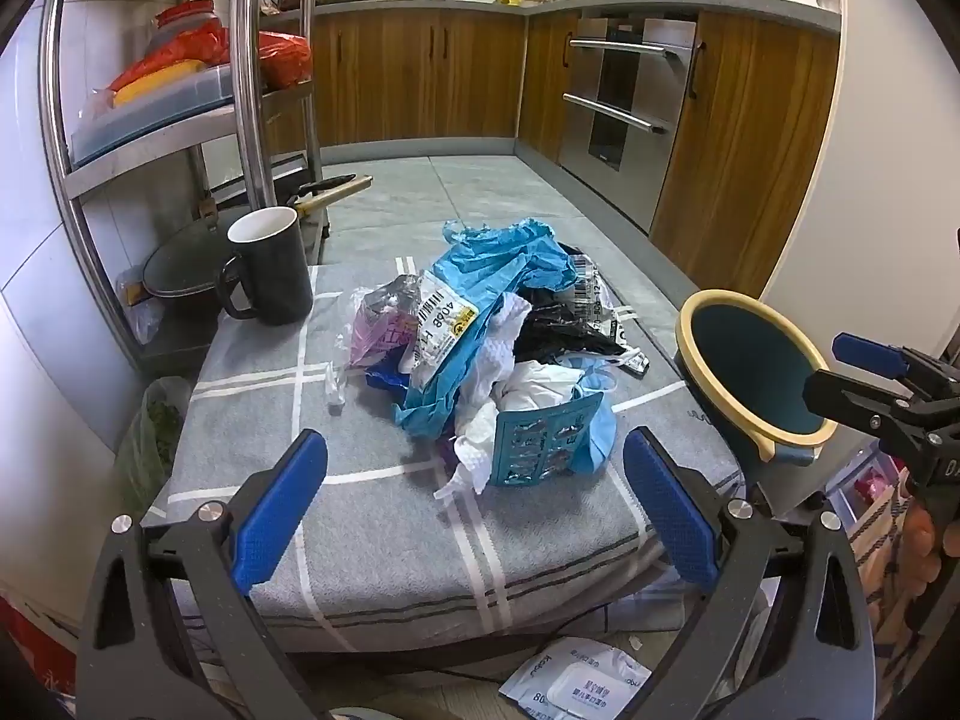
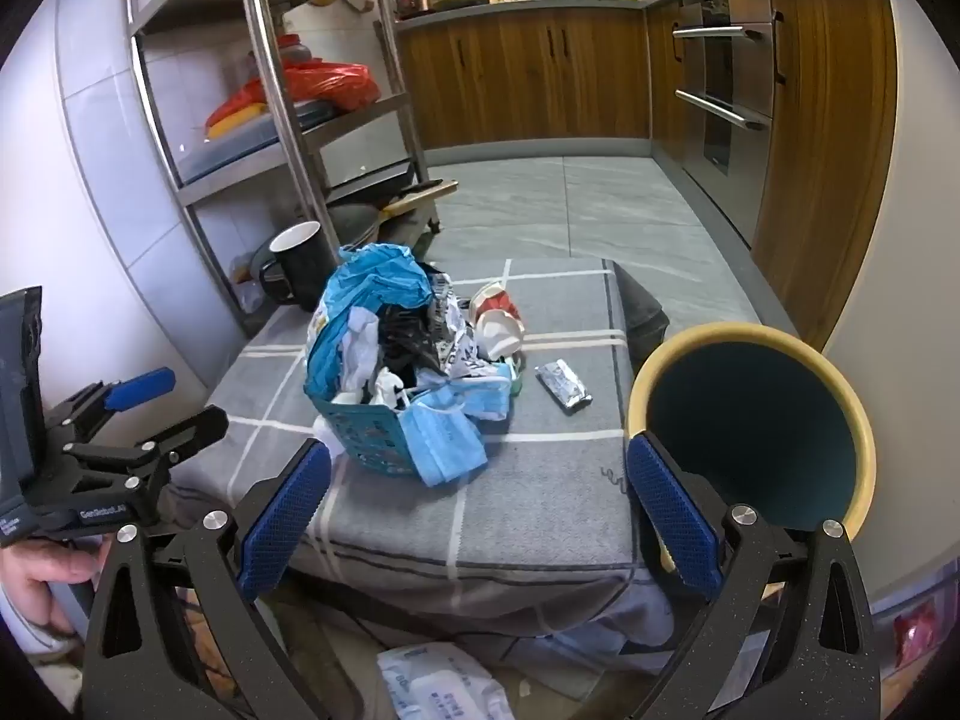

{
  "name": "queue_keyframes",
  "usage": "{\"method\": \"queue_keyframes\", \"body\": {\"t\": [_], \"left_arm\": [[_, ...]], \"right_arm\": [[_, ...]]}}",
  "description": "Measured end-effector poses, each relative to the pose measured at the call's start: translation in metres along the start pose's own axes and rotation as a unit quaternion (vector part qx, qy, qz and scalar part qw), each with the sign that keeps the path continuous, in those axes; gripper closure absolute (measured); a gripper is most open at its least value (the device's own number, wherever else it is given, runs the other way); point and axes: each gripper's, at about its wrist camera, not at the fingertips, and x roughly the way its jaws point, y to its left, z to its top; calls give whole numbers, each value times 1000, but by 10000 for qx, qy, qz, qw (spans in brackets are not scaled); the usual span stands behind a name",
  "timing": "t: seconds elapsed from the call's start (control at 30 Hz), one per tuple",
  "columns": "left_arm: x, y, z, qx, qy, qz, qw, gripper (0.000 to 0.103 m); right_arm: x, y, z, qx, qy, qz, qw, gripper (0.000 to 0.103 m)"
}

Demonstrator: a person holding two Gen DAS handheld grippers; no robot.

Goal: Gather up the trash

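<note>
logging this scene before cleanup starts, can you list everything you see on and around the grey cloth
trash pile: one heap, blue, white and black, middle of the cloth
face mask: one, light blue, near edge of the pile
foil wrapper: one, silver, on the cloth right of the pile
paper cup: one, red and white, crushed, far right of the pile
mug: one, black, white inside, far left corner
bin: one, teal, cream rim, right of the cloth
wipes pack: one, white, on the floor
left tongs: open, empty
right tongs: open, empty
</note>
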Motion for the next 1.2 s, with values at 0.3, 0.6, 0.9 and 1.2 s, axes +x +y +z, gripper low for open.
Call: {"method": "queue_keyframes", "body": {"t": [0.3, 0.6, 0.9, 1.2], "left_arm": [[1, -2, 0, 7, -18, 1, 10000, 6], [0, -1, 0, -2, 10, -3, 10000, 6], [0, -1, -1, 6, -11, 0, 10000, 6], [0, -1, 0, 6, 1, -3, 10000, 6]], "right_arm": [[0, -1, 0, 1, 0, -8, 10000, 5], [0, -1, 0, 2, 5, -11, 10000, 5], [0, -2, 0, -2, 3, -14, 10000, 5], [0, -1, 0, -6, 2, -17, 10000, 5]]}}
